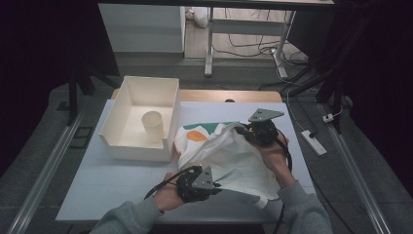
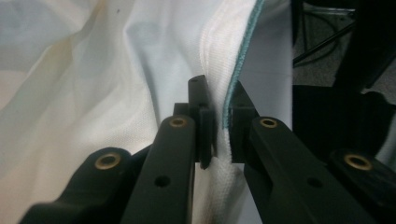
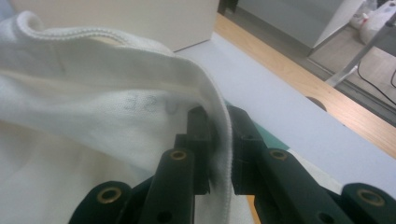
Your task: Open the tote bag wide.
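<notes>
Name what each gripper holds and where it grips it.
Both hold the white cloth by its hemmed edge: the left gripper on the teal-trimmed hem, the right gripper on the white stitched hem.

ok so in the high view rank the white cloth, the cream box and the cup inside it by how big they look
1. White cloth with orange and green patches, spread widest, held by both claws.
2. Cream rectangular open box, close behind the cloth; it sits farther from the camera, so the gap is unsure.
3. Cream cylindrical cup, clearly smallest.
</notes>
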Demonstrator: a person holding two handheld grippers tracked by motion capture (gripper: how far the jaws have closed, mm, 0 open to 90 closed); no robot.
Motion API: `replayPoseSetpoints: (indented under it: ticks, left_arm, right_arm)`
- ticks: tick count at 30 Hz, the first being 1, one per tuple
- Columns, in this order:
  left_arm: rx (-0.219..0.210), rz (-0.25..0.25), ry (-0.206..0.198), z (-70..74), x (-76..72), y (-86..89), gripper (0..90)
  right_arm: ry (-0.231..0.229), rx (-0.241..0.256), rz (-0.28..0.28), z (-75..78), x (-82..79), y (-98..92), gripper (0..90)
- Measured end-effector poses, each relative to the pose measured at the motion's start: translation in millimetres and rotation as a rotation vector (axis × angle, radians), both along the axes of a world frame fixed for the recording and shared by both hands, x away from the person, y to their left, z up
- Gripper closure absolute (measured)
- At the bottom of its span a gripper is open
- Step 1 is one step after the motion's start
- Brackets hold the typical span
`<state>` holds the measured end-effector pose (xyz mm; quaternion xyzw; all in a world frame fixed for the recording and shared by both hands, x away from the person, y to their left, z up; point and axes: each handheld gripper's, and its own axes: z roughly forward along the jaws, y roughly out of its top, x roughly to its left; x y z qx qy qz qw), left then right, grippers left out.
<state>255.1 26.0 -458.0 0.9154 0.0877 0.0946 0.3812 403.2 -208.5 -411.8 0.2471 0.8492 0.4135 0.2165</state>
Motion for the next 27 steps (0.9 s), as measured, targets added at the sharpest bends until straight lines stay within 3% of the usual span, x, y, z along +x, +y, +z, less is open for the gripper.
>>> replayPoseSetpoints:
  ticks: [6,16,27]
  left_arm:
    - [-0.018,0.000,0.015,-0.5,6.5,2.2,83.5]
    - [-0.014,0.002,0.047,-8.5,20.6,-1.7,83.4]
    - [0.011,0.002,0.067,-15.8,30.1,-6.2,83.4]
  right_arm:
    - [0.037,-0.001,-0.031,-13.5,14.3,1.0,80.4]
    - [0.090,-0.032,-0.058,-43.4,45.8,9.4,80.4]
    - [0.167,-0.064,-0.085,-70.8,64.6,14.0,80.5]
